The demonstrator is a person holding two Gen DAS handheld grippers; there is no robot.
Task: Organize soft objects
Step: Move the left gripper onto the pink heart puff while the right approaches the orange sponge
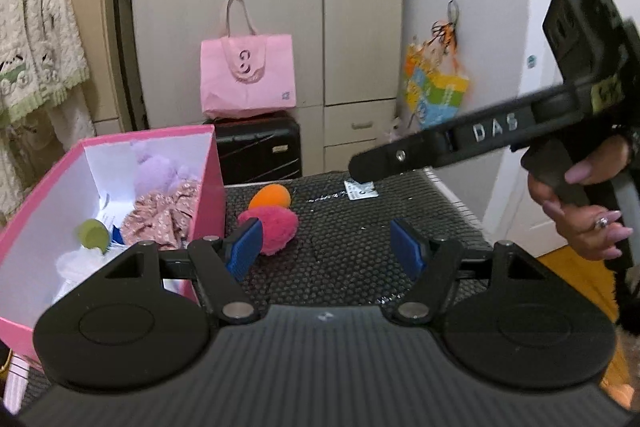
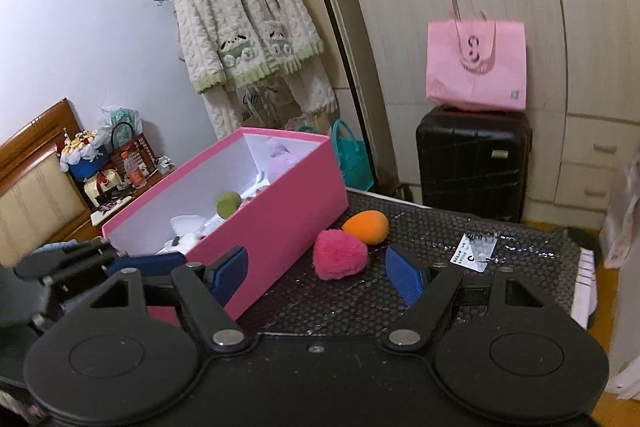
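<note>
A tall beige wardrobe (image 2: 500,7) with slim metal handles fills the background, smooth-faced, with drawers low at its 4 o'clock corner. To its 9 o'clock hangs a quilted cream fleece robe (image 2: 248,15) trimmed in green, fuzzy and thick. Before the wardrobe stands a hard black suitcase (image 2: 472,163) with ribbed grooves, and on top of it sits a flat pink tote bag (image 2: 476,63) with long handles. Nearer lies the work surface, a black mat (image 1: 348,247) embossed with a honeycomb of small glossy bumps, bearing a white printed label (image 2: 474,253) toward 1 o'clock. On the mat's 9 o'clock side rests an open pink cardboard box (image 2: 280,211), rectangular, white inside, holding a lilac plush toy (image 1: 156,171), crumpled floral fabric (image 1: 160,219), white soft items and a green ball (image 2: 228,203). Just beside the box's near wall sit the loose soft things: a shaggy magenta pom-pom (image 2: 340,254), heart-like and fluffy, and, touching it at its 1 o'clock, a smooth orange egg-shaped sponge (image 2: 366,226). The left gripper (image 1: 326,247) hovers spread wide with nothing between its blue ribbed pads, the pom-pom just past its left pad. The right gripper (image 2: 316,273) is likewise splayed apart and empty, the pom-pom lying in line with its gap.
</note>
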